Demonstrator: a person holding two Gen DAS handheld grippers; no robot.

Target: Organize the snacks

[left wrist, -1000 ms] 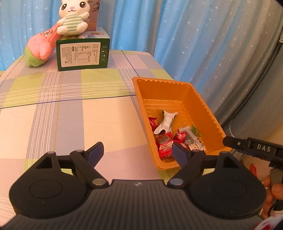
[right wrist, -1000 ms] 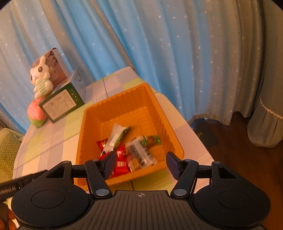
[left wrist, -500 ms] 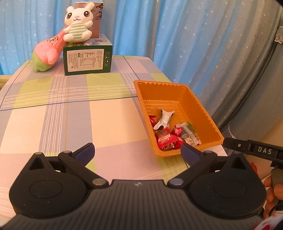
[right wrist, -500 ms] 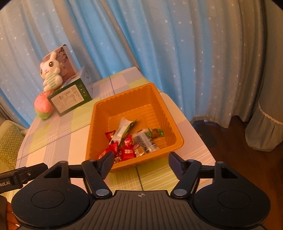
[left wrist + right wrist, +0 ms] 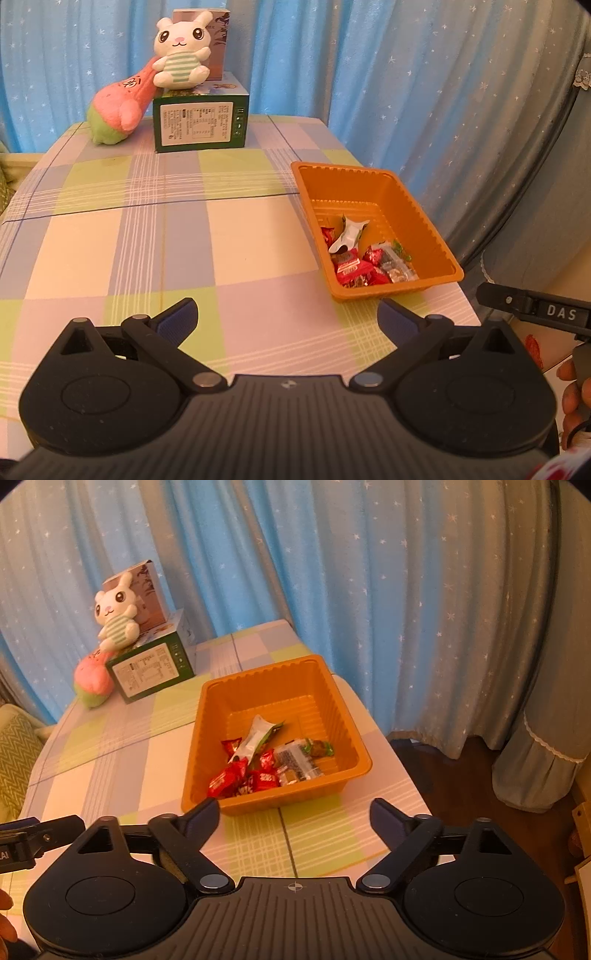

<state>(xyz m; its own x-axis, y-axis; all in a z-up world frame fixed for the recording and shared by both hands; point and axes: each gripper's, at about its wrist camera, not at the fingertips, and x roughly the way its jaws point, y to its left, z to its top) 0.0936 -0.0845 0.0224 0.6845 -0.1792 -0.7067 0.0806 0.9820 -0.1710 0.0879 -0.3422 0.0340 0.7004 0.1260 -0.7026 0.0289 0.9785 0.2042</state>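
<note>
An orange plastic tray [image 5: 436, 236] [image 5: 347, 716] sits near the right edge of the checked table [image 5: 147, 236] [image 5: 122, 753]. Several wrapped snacks lie in its near end: red packets [image 5: 354, 267] [image 5: 236, 777], a white and green wrapper [image 5: 349, 236] [image 5: 256, 738] and clear-wrapped sweets [image 5: 397, 264] [image 5: 297, 762]. My left gripper [image 5: 286, 319] hangs open above the table, short of the tray, with nothing between its fingers. My right gripper [image 5: 293, 814] is over the table's near edge in front of the tray; its jaws are opening and empty.
At the back of the table a green box [image 5: 201, 123] [image 5: 151, 670] carries a white rabbit plush [image 5: 181, 50] [image 5: 114, 614], with a pink and green plush [image 5: 118, 107] [image 5: 92, 681] beside it. Blue starred curtains [image 5: 406, 74] hang behind. Floor [image 5: 461, 775] lies right of the table.
Both grippers have drawn back and up from the tray, which now looks smaller and farther. Both sets of jaws have spread wider. The snacks lie unmoved in the tray.
</note>
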